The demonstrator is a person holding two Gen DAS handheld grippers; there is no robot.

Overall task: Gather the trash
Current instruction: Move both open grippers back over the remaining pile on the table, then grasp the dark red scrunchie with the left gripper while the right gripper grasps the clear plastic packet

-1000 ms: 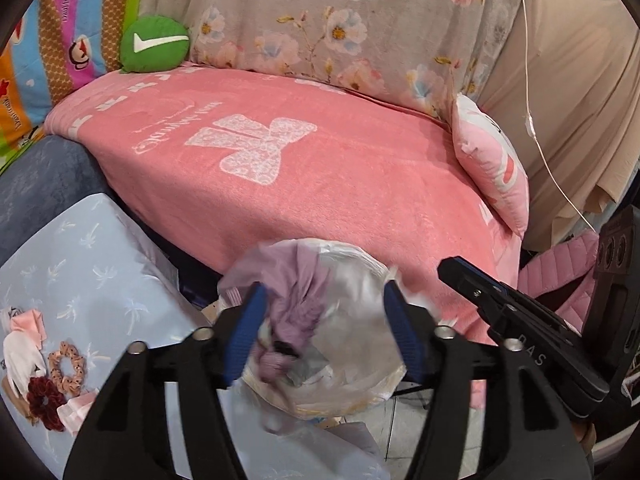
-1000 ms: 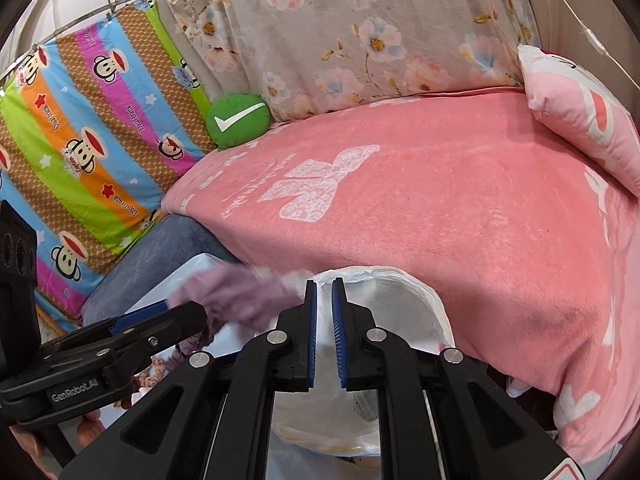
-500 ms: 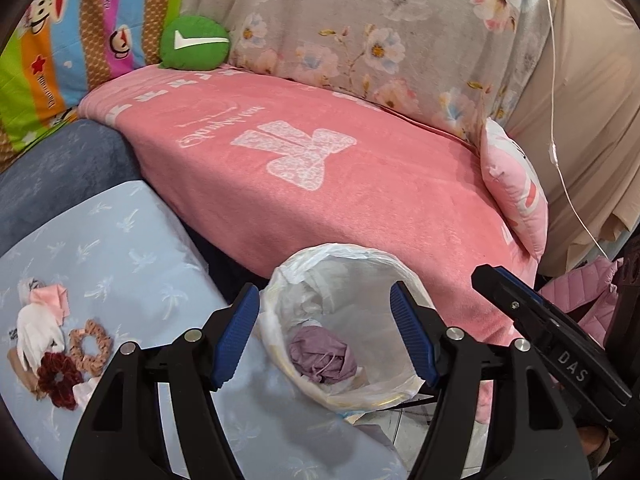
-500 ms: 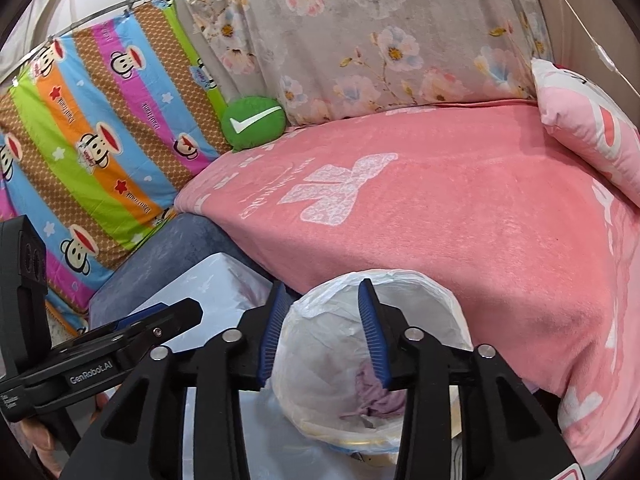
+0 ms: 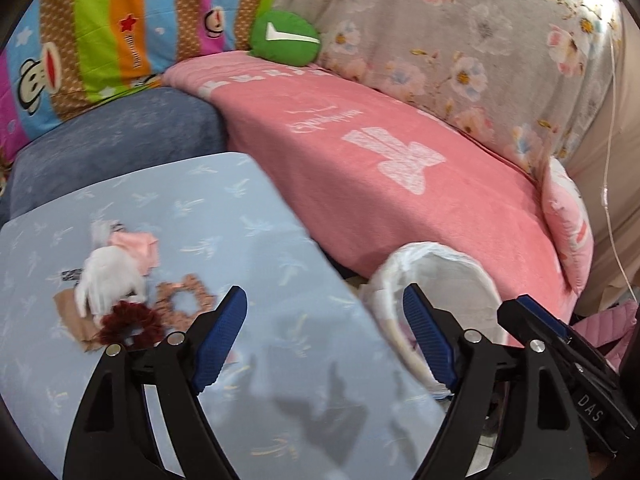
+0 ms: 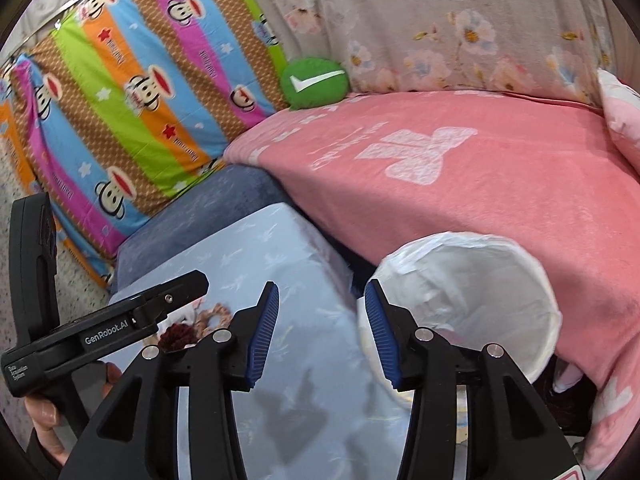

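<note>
A bin lined with a white bag (image 5: 448, 280) stands beside the light blue table (image 5: 208, 220); it also shows in the right wrist view (image 6: 472, 280). On the table lies a small pile: white crumpled paper (image 5: 106, 276), a pink scrap (image 5: 136, 248), brown paper (image 5: 70, 312), a dark red scrunchie (image 5: 130, 322) and an orange-brown scrunchie (image 5: 184, 304). My left gripper (image 5: 326, 336) is open and empty over the table edge, right of the pile. My right gripper (image 6: 320, 328) is open and empty between table and bin.
A pink blanket covers the sofa (image 5: 392, 168) behind the bin, with a green round cushion (image 5: 286, 38), a pink pillow (image 5: 568, 220) and a striped monkey-print cloth (image 6: 132, 92). A blue-grey seat (image 5: 116, 144) lies behind the table.
The left gripper dropped the purple cloth into the bin, then swung left toward the table pile. The right gripper let go of the bag rim, opened and also moved left.
</note>
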